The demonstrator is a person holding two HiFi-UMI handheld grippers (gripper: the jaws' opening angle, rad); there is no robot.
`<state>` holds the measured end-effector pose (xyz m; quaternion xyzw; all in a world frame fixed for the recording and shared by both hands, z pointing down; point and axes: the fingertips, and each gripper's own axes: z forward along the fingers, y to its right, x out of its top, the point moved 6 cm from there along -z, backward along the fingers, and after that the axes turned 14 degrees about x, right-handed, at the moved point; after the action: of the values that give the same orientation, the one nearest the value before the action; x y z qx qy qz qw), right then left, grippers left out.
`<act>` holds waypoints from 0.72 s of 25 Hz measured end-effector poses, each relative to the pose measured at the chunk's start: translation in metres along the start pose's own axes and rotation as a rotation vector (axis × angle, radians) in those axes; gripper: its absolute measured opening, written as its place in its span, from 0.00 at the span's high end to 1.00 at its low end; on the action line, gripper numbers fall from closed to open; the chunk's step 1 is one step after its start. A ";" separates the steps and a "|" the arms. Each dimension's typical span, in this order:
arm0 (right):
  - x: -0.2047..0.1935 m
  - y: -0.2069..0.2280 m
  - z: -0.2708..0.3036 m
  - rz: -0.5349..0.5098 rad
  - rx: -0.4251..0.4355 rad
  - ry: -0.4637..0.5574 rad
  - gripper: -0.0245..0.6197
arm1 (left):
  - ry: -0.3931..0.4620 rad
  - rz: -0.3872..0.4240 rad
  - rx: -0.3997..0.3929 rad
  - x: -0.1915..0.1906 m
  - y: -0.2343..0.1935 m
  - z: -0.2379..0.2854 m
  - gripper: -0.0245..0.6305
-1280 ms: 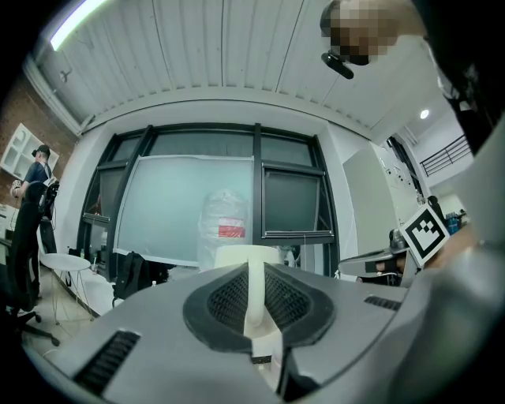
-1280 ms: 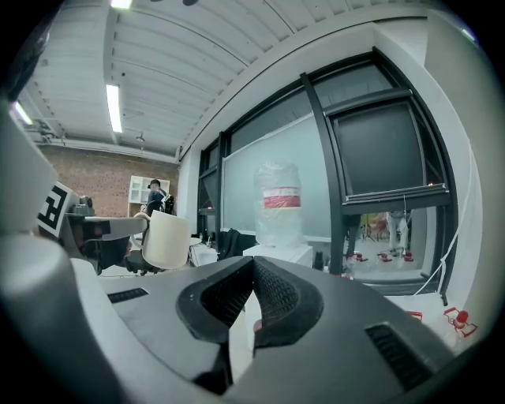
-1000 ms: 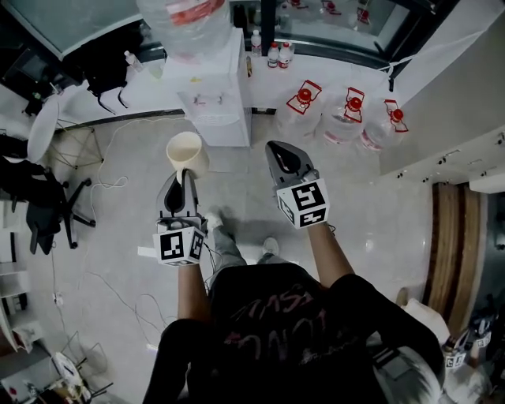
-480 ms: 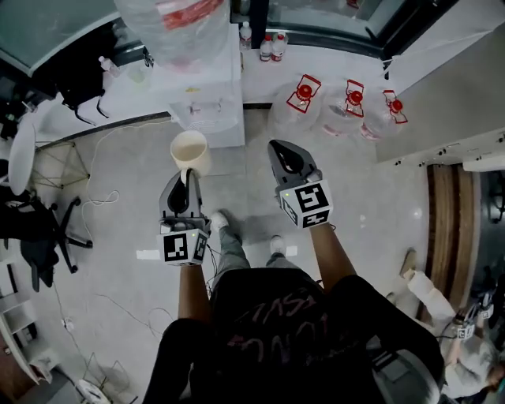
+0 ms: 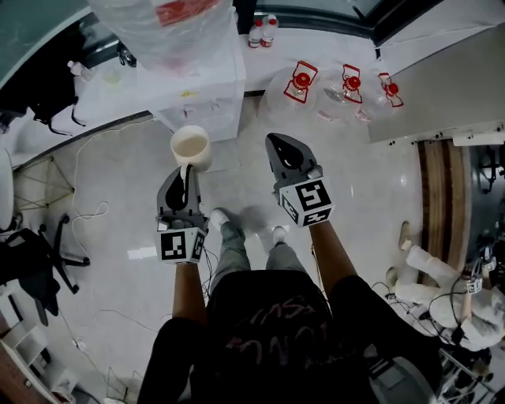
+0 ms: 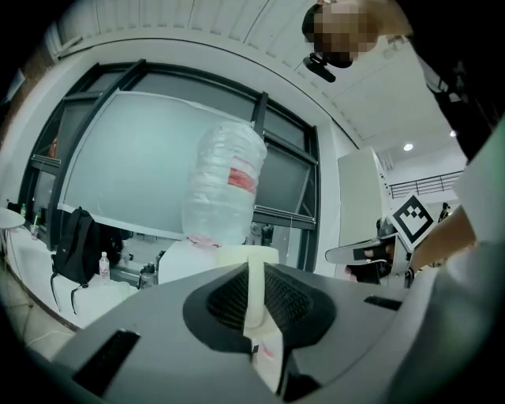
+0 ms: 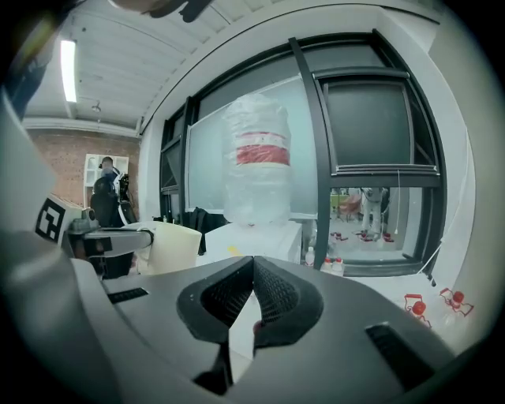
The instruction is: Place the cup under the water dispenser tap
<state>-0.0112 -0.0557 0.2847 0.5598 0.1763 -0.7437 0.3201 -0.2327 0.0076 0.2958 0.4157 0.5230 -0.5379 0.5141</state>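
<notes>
You have no legible text in any view.

- **Water bottle:** The water bottle [image 5: 150,35] carries a red-and-white label [image 5: 177,11], but its print is too blurred to read.
- **Dispenser:** The dispenser [image 5: 217,83] top bears a small yellow mark [image 5: 188,94], which is unreadable.
- **Marker cubes:** The left marker cube [image 5: 180,245] and the right marker cube [image 5: 308,202] show black-and-white square codes, with no letters or numerals.
- **Shirt:** Your black shirt [image 5: 237,292] has red lettering [image 5: 276,319], which can't be made out.
- **Floor jugs:** The red tags [image 5: 301,79] on the floor jugs [image 5: 286,101] show nothing readable.

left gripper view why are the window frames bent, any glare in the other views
Left gripper view: the wide-angle lens bows the window frames into arcs, with dark corners. Right gripper view: same bowing, and the ceiling light blows out white. Head view: even light, soft sheen on the floor.
</notes>
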 end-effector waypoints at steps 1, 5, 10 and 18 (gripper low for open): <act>-0.005 0.000 0.004 0.004 -0.006 -0.008 0.94 | -0.013 0.002 -0.008 -0.006 -0.003 0.003 0.90; -0.026 0.007 0.015 0.030 -0.018 -0.028 0.94 | -0.038 0.017 -0.043 -0.029 -0.006 0.019 0.90; -0.053 0.027 0.026 0.054 -0.003 -0.057 0.94 | -0.059 0.008 -0.027 -0.058 -0.002 0.042 0.90; -0.103 0.073 0.048 0.072 0.071 -0.084 0.94 | -0.058 0.031 0.043 -0.112 0.009 0.078 0.90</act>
<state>0.0203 -0.1100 0.4044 0.5451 0.1161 -0.7603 0.3337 -0.2031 -0.0556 0.4135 0.4189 0.4897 -0.5530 0.5281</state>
